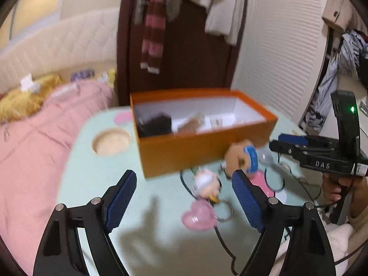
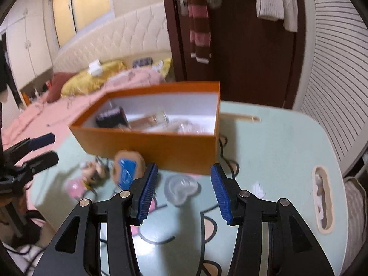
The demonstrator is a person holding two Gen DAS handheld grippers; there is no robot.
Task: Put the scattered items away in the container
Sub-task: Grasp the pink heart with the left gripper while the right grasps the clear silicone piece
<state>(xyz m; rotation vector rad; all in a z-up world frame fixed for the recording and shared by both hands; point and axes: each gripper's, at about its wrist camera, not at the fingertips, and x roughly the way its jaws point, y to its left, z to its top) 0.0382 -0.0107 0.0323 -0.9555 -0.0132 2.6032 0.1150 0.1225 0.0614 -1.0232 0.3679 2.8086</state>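
An open orange box (image 1: 202, 154) (image 2: 147, 145) stands on the mint-green table (image 1: 92, 179) (image 2: 271, 142), with a black item and clear packets inside. In front of it lie a tan plush with a blue patch (image 1: 241, 158) (image 2: 126, 170), a small doll keychain (image 1: 207, 184) (image 2: 94, 170), a pink heart charm (image 1: 200, 216) (image 2: 74, 187) and a clear heart-shaped piece (image 2: 181, 187). My left gripper (image 1: 184, 200) is open and empty above the table, near the doll. My right gripper (image 2: 184, 191) is open and empty over the clear piece; it also shows at the right of the left wrist view (image 1: 287, 142).
A bed with a pink cover (image 1: 34, 142) (image 2: 57, 108) lies left of the table. A round cup hole (image 1: 111, 141) and an oval slot (image 2: 322, 202) are cut into the tabletop. A black cable (image 1: 220, 237) runs over the table. A dark door with hanging clothes (image 1: 188, 46) stands behind.
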